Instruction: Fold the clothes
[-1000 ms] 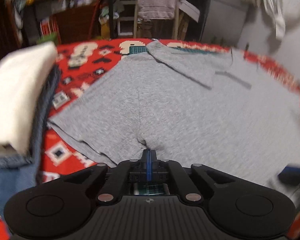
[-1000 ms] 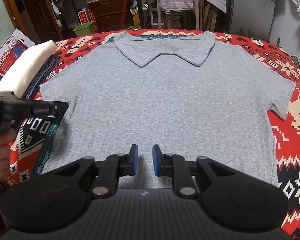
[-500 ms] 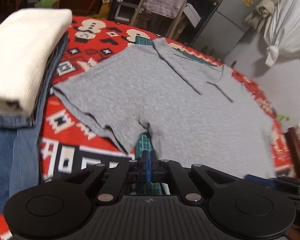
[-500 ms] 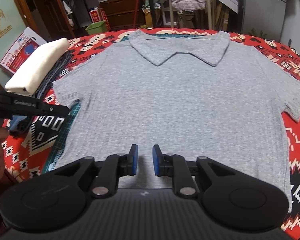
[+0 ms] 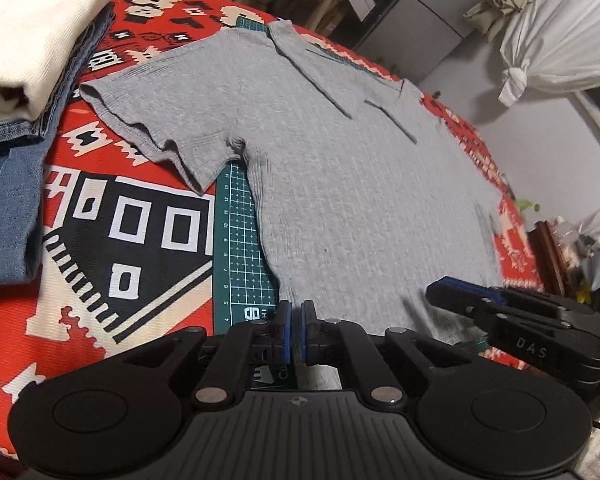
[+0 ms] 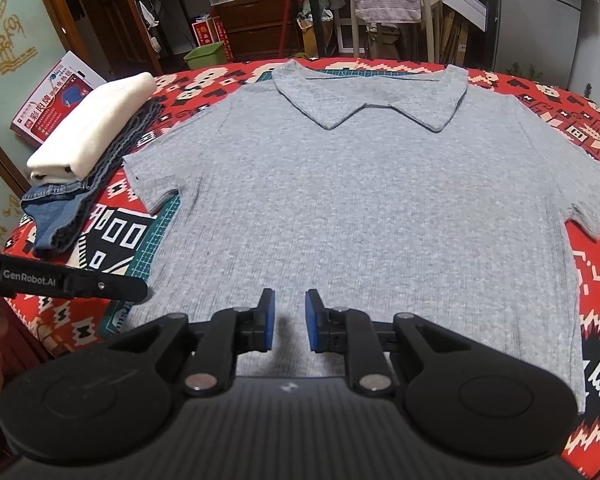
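Left wrist view
Left gripper (image 5: 295, 330): jaws nearly together, only a thin slit between the blue pads; whether a fold of cloth sits in that slit cannot be told. It sits at the near left corner of the shirt's hem.
Grey polo shirt (image 5: 340, 184): spread flat, collar at the far end, hem toward the camera. Its left sleeve (image 5: 156, 128) lies out to the side, slightly rumpled at the armpit.
Green cutting mat (image 5: 238, 248): a strip with a printed grid shows between the sleeve and the shirt's side edge.
Patterned cloth (image 5: 112, 240): red, black and cream, covering the table under everything.
Folded stack (image 5: 32, 36): a cream garment on top of folded jeans, at the far left, apart from the sleeve.
Right gripper (image 5: 460, 300): enters from the right, over the hem; its jaw gap is not readable from here.

Right wrist view
Right gripper (image 6: 288, 320): jaws parted, a clear gap between the blue pads, nothing between them. It is over the middle of the hem.
Grey polo shirt (image 6: 372, 200): fills the table centre, both short sleeves out, collar flat at the far edge.
Left gripper (image 6: 100, 286): a black arm marked GenRobot.AI reaching in from the left toward the hem corner.
Folded stack (image 6: 92, 136): left of the shirt, near its sleeve.
Red box (image 6: 56, 96): beyond the stack, off the table.
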Tool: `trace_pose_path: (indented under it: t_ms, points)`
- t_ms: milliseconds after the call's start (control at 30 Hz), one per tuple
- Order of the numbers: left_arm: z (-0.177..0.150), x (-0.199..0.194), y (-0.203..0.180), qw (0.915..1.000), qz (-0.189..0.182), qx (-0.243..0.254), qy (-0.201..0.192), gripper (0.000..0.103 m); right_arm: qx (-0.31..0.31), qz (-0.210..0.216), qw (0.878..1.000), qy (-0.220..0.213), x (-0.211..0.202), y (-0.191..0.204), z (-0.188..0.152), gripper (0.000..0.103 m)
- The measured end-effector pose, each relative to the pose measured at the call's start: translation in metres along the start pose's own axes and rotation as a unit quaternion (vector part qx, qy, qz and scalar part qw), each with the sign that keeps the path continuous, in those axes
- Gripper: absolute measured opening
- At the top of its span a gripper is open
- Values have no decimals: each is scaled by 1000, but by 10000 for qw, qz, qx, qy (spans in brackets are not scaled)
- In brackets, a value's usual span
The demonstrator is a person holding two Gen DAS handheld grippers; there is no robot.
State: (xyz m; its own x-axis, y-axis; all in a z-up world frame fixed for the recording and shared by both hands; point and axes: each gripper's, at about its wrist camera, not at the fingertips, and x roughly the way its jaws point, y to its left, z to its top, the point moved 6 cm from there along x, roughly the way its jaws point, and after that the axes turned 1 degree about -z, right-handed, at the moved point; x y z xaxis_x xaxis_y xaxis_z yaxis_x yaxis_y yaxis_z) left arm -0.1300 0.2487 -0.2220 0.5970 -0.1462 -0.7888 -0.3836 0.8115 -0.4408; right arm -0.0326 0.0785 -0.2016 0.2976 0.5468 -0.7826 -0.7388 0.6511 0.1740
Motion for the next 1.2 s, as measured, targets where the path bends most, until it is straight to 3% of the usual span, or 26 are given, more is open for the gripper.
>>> trace_pose_path:
  t_ms: [133,367,567,633,700,833,967,1200]
  points:
    - [-7,7,-15,9966,529,624,104,4,31,-5,10000,-41,-4,-2,-2,18]
    - [-14,4,-19,9804,1431,1354,60,2,91,-100,9998,-151,-15,-16,-6,19]
    - [-13,-2,-7,9919,1013,761,115,5,470,-275,9983,-191,-33,-58,-14,20]
    - [-13,-4,-4,9956,788,494,140,20,567,-402,9973,-241,-43,-74,-19,22]
    - [-14,-8,0,9979,577,232,165,24,665,-540,9958,-309,-56,-92,-24,25]
    - [-23,-13,2,9991,333,-40,267,24,948,-836,9914,-346,-79,-130,-37,26]
    - [-29,-13,0,9991,317,-120,260,24,1263,-1120,9853,-276,-89,-166,-49,26]
    - [-29,-8,-9,9986,352,21,400,24,1480,-1289,9805,-14,-75,-196,-60,26]
